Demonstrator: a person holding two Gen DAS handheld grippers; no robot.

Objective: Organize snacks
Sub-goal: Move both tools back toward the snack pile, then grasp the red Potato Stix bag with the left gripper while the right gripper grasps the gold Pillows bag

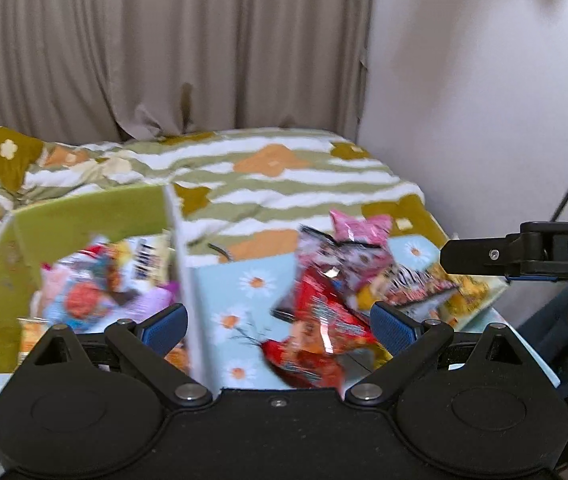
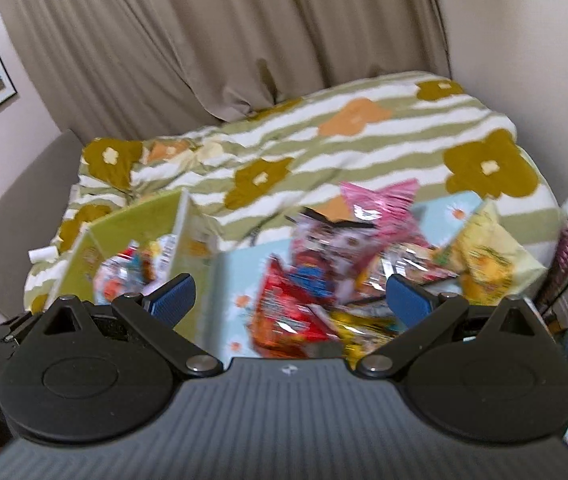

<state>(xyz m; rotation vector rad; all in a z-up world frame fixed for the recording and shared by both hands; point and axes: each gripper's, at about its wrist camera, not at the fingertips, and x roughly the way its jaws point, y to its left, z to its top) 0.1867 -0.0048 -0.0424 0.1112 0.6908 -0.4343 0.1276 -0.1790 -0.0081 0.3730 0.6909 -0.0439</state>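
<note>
Snack packets [image 2: 323, 280] lay heaped in the blue daisy box [image 2: 240, 280], just ahead of two grippers. The left gripper [image 1: 280, 322] and right gripper [image 2: 289, 300] both stood spread wide, gripping nothing. Left of the blue daisy box, touching it, one green box [image 1: 84, 212] held more blurred packets; beyond lay open floral bedding [image 2: 323, 136].

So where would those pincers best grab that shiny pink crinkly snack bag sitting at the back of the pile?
Probably by the flared, crimped top edge of the pink crinkly snack bag, coming down from above. That edge stands up clear at the far side of the pile in the light blue daisy-print box, so the open right gripper could close across the thin seam without pushing into the other packets.
</note>
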